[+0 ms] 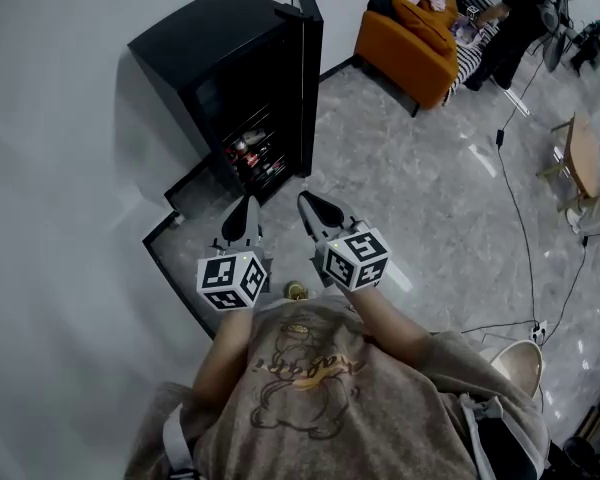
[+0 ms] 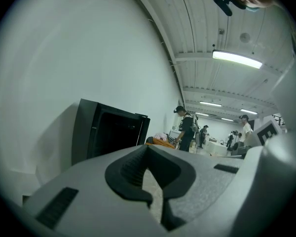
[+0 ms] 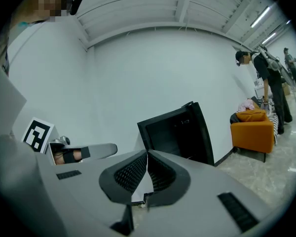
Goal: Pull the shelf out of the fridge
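In the lower centre, the left gripper (image 1: 247,208) and right gripper (image 1: 310,206) sit side by side on outstretched forearms. They point up-frame, each with its jaws pressed together on nothing. Only grey floor (image 1: 420,198) lies between them and the black fridge (image 1: 230,68) at upper left. Its door (image 1: 308,78) is swung open, and the shelf (image 1: 255,158) inside is loaded with small items. At far upper right are an orange sofa (image 1: 410,43) and a standing person (image 1: 515,23).

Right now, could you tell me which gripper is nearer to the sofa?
Right. The right gripper is on the side toward the sofa, though well short of it; the left gripper sits beside the right one, on its far side, farther away.
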